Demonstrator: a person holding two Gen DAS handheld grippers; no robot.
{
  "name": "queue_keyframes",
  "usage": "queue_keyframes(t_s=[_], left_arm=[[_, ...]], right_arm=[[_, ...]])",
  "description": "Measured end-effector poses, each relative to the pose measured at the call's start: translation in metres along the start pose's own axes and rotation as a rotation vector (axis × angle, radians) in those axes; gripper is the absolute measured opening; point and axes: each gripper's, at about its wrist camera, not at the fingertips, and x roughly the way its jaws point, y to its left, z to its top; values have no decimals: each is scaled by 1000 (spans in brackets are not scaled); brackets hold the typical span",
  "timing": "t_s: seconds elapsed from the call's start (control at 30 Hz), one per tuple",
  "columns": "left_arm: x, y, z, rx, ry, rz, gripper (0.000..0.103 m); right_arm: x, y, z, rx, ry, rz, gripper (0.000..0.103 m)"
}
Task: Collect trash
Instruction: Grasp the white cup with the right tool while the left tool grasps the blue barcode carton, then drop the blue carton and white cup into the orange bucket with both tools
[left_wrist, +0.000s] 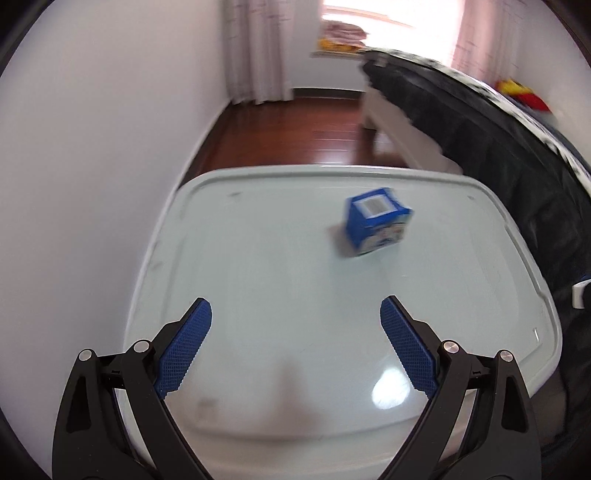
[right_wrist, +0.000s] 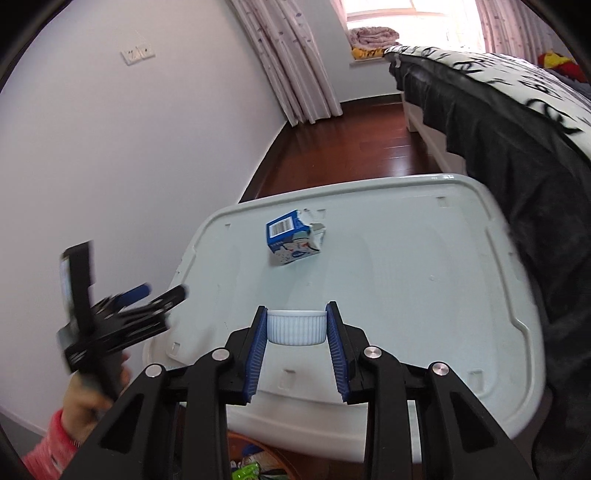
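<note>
A torn blue and white milk carton (left_wrist: 376, 226) (right_wrist: 294, 238) lies on the pale plastic lid (left_wrist: 258, 273) (right_wrist: 406, 266) of a storage box. My left gripper (left_wrist: 295, 317) hovers over the near part of the lid, open and empty, with the carton ahead of it and to the right. It shows blurred at the left of the right wrist view (right_wrist: 155, 295), held by a hand in a red sleeve (right_wrist: 79, 413). My right gripper (right_wrist: 296, 315) is shut on a small white ribbed cup (right_wrist: 296, 326), held above the lid's near edge.
A bed with a black and white cover (right_wrist: 498, 122) (left_wrist: 480, 122) stands right beside the box. A white wall (right_wrist: 129, 147) runs along the left. Dark wood floor (right_wrist: 362, 147) lies beyond. Colourful items in an orange container (right_wrist: 255, 465) show below the lid's near edge.
</note>
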Motion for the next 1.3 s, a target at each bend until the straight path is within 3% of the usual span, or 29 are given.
queue_keyframes(t_s=[0.17, 0.3, 0.47, 0.6, 0.63, 0.7, 1.03, 1.3], left_arm=[[47, -26, 28, 203, 32, -205, 90], [93, -37, 49, 352, 61, -249, 90], [143, -39, 61, 429, 105, -291, 90], [159, -46, 65, 489, 96, -333, 90], [160, -49, 65, 509, 78, -322, 88], [163, -57, 65, 544, 54, -301, 68], [147, -67, 49, 430, -8, -185, 60], [64, -43, 31, 266, 6, -177, 59]], right_arm=[[-9, -21, -4, 43, -11, 45, 32], [-5, -27, -2, 58, -2, 75, 32], [0, -25, 1, 32, 4, 85, 32], [7, -22, 3, -1, 13, 59, 32], [9, -21, 3, -11, 13, 52, 32], [11, -18, 3, -24, 17, 53, 32], [7, 2, -4, -112, 3, -13, 32], [-12, 19, -10, -164, -41, -46, 32]])
